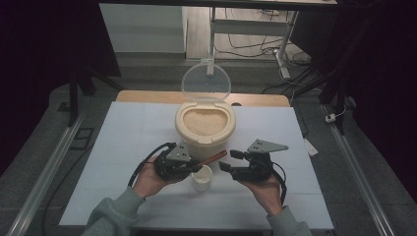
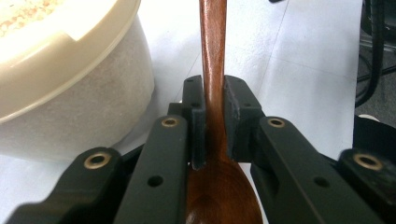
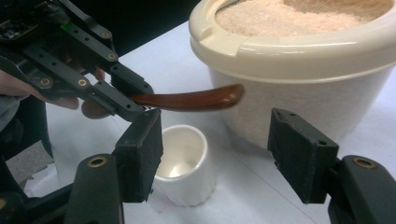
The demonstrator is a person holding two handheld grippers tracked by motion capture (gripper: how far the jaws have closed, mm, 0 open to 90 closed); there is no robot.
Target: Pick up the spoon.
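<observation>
Left gripper (image 1: 189, 166) is closed tight on the neck of one wooden spoon (image 3: 187, 100), so that the handle sticks out level toward the right gripper (image 1: 227, 161) and the bowl end stays behind the pads. I judge this hold keeps the spoon steady above the white cup (image 3: 184, 163), which stands on the table (image 1: 128, 142) just in front of the rice tub (image 1: 204, 128). Right gripper has its jaws wide apart and holds nothing; they face the free end of the handle but are apart from it, perhaps ready to take it. The tub's clear lid (image 1: 205, 82) stands up behind it, so the rice is easy to reach. I count one spoon, one cup, one tub and two grippers.
</observation>
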